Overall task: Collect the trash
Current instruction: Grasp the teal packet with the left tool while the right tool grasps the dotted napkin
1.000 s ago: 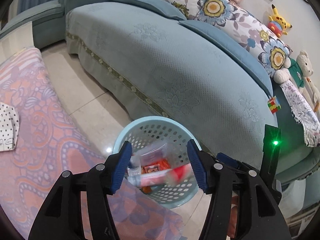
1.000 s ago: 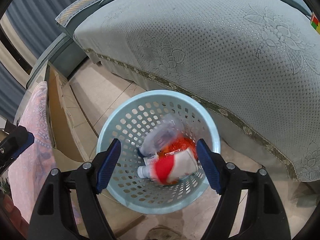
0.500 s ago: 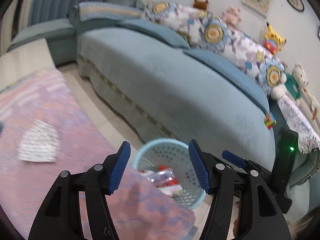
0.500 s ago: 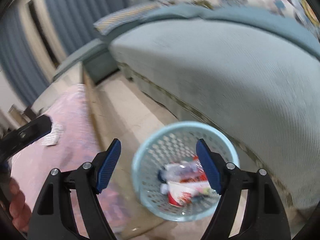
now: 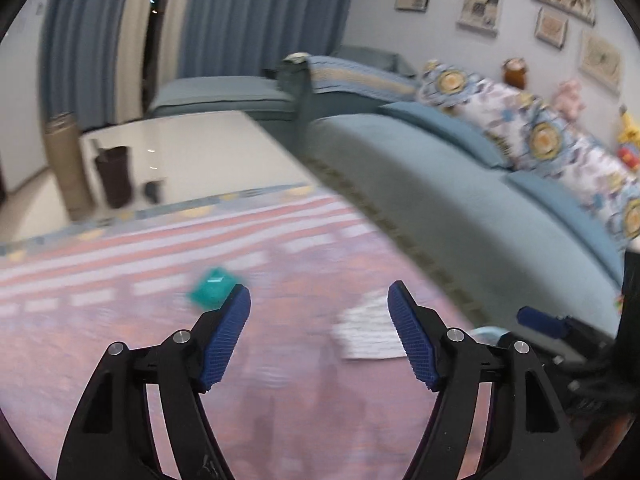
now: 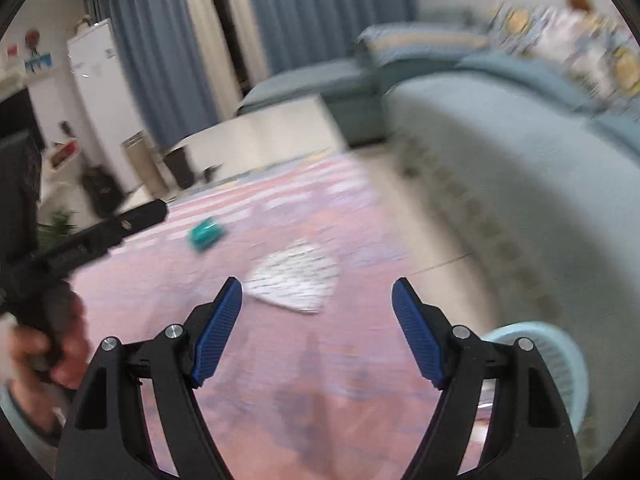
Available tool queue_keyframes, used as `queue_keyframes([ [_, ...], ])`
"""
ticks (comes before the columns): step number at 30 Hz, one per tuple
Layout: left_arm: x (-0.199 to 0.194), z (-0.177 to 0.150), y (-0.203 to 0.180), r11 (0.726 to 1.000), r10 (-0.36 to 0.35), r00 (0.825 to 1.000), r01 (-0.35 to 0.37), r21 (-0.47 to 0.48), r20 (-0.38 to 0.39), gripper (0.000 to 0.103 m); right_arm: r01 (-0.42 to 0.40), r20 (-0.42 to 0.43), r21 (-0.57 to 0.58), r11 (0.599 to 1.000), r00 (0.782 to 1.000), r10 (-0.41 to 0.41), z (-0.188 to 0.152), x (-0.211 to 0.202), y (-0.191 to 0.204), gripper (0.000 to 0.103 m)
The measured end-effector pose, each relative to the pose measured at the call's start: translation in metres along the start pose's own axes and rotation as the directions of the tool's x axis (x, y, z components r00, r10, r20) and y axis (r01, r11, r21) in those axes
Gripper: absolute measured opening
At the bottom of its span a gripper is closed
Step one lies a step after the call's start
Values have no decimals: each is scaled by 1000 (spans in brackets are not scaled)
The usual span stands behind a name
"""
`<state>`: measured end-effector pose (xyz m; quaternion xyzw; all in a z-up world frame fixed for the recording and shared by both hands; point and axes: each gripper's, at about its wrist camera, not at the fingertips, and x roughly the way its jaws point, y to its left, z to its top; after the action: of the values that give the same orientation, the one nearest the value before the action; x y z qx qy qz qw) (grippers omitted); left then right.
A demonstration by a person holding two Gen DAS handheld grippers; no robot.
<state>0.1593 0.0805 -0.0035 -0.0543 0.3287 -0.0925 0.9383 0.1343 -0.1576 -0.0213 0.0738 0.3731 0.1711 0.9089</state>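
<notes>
Left wrist view: camera has swung up off the basket since a second ago; the left gripper (image 5: 319, 300) now looks across the pink patterned cloth (image 5: 120, 344), jaws spread wide with nothing between them. Two trash pieces lie on the cloth: one teal packet (image 5: 212, 290) at the left pad's tip, centre-left of frame, and one white dotted paper (image 5: 370, 332) lower centre, partly behind the right pad. Only a pale blue sliver of the laundry-style basket (image 5: 490, 332) shows, lower right, mostly hidden behind the gripper. Motion blur smears packet and paper; no print is readable. Right wrist view: also tilted up from the basket interior; the right gripper (image 6: 317, 294) is spread, empty. Same two items: teal packet (image 6: 205, 234) centre-left, white dotted paper (image 6: 294, 282) centre, apart from each other. Basket (image 6: 560, 364) sits lower right, rim cut off by the finger; contents not visible now. Blue sofa (image 6: 520, 168) is heavily blurred at right. The other gripper's body crosses the left edge, held by a hand (image 6: 40, 356).
</notes>
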Motion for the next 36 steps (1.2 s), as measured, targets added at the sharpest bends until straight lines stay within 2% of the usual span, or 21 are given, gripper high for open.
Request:
queue_keyframes([
  [4,27,-8,46,996,30,998,-35,-81,-57,70,38,-85,-69,997,995,-44,4,59,21,74],
  [7,53,-13,66,993,42,994,-53,-107,-99,70,63,-104,-100,993,992,-73,5,85,24,74],
  [13,95,-9,89,987,85,987,-103,-125,-138,72,87,-93,-62,994,991,-93,1,110,12,75],
  [17,117,-8,96,989,67,984,-88,-122,-166,73,97,-105,-45,994,989,-101,4,115,8,76],
  [20,128,-8,93,991,60,978,-82,-102,-200,71,87,-147,-43,995,985,-92,4,125,7,77],
  [21,130,-8,91,992,72,976,-91,-86,-208,69,92,-171,-45,995,980,-99,4,130,6,77],
  [22,132,-9,87,993,88,973,-104,-64,-214,60,90,-195,-47,995,976,-98,3,135,7,77],
  [23,133,-9,84,993,102,972,-113,-42,-213,57,94,-212,-62,994,972,-105,4,138,9,78],
  [25,134,-10,78,992,123,970,-129,-14,-211,48,110,-215,-99,989,968,-129,2,140,15,77],
  [26,134,-10,77,991,133,969,-137,-7,-210,46,113,-216,-113,987,967,-135,1,140,18,75],
  [28,132,-11,76,990,138,969,-141,-1,-204,42,109,-211,-137,984,968,-137,0,140,24,59],
  [33,122,-11,75,988,148,976,-151,-8,-161,40,102,-179,-150,983,976,-128,-2,132,26,22],
  [36,113,-11,76,987,154,980,-158,-25,-126,40,89,-156,-166,982,981,-116,-3,127,31,15],
])
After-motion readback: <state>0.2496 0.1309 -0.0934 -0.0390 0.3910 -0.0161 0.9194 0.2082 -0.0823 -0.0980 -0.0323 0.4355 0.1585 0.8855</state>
